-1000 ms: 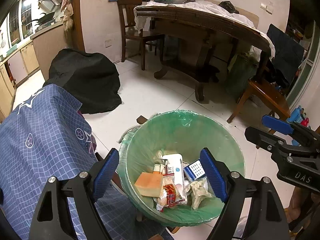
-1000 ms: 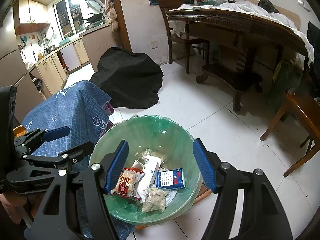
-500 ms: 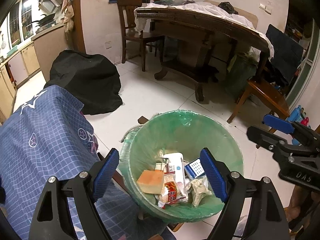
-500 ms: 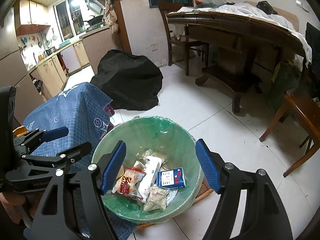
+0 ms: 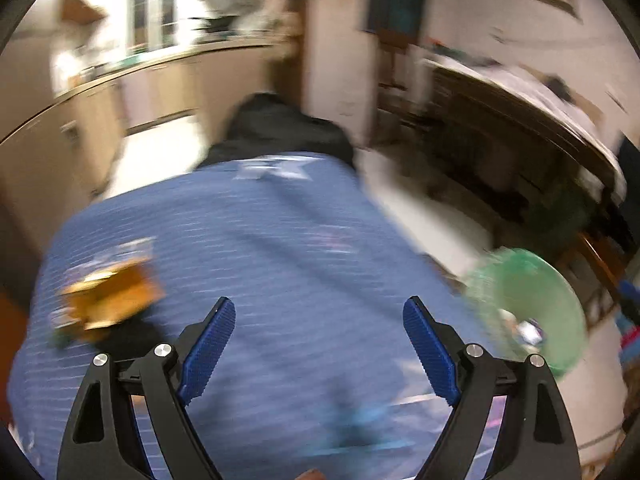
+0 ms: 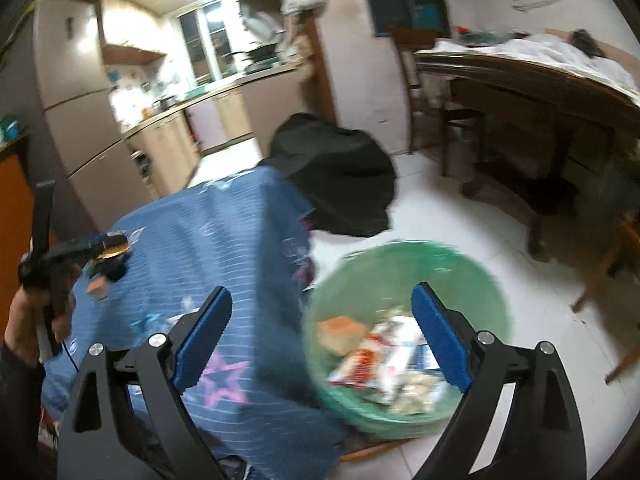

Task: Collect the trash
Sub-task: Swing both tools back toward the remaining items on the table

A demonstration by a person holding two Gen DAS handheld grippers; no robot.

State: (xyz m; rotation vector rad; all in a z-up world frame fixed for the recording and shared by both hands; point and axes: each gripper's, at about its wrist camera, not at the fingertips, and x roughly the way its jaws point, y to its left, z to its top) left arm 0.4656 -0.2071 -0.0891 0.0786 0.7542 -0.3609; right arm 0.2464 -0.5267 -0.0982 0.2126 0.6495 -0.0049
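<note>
A green-lined trash bin point(image 6: 404, 344) stands on the floor beside a table with a blue checked cloth point(image 6: 208, 248). It holds several wrappers and an orange block point(image 6: 340, 330). The bin also shows at the right of the blurred left wrist view point(image 5: 524, 308). My left gripper point(image 5: 318, 344) is open and empty over the cloth; it also shows at the far left of the right wrist view point(image 6: 86, 246). Blurred orange and dark trash point(image 5: 108, 300) lies on the cloth to its left, also in the right wrist view point(image 6: 108, 260). My right gripper point(image 6: 322, 338) is open and empty, over the bin's left edge.
A black covered heap point(image 6: 336, 176) sits on the white tile floor behind the blue table. A big wooden table point(image 6: 532, 84) and chairs stand at the right. Kitchen counters point(image 6: 180, 128) and a fridge point(image 6: 72, 96) are at the back left.
Both grippers have swung left, away from the bin. The left one now faces the blue cloth and the trash on it, with the bin at its right. Both stay open.
</note>
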